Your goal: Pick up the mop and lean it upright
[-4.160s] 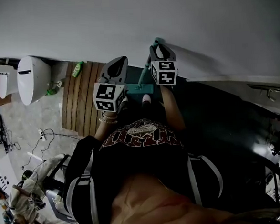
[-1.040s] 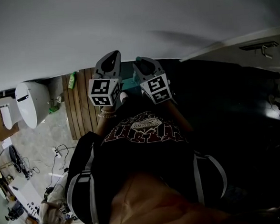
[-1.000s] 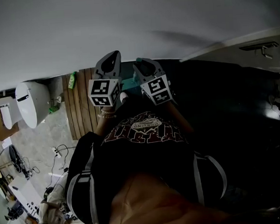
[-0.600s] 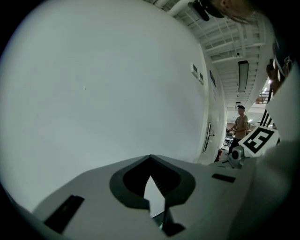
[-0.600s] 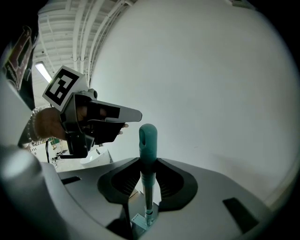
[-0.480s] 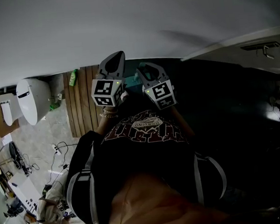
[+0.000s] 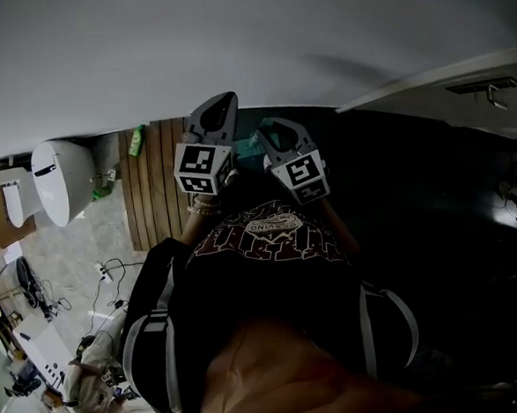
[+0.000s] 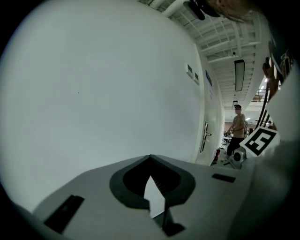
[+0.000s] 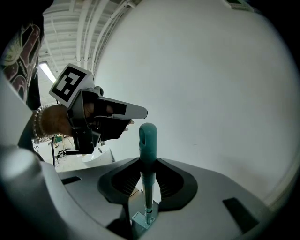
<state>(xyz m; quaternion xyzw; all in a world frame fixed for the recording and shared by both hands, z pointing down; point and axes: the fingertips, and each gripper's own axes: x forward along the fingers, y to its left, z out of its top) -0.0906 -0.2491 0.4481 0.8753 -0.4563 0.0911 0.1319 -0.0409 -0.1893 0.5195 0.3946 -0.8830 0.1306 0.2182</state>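
Your left gripper (image 8: 150,164) hangs idle, jaws together on nothing. Your right gripper (image 9: 148,168) clamps the mop (image 9: 148,137) between its jaws, presumably to steady it upright beside the wall (image 9: 220,93). Above the jaws, its slim teal handle ends in a rounded tip with a hanging hole.

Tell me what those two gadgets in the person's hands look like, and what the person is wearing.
Both the left gripper and right gripper are smooth grey shells tapering to dark-lined jaws, each carrying a white cube printed with black square markers. The person wears a black top with a red-and-white chest print, and a beaded bracelet on the left wrist.
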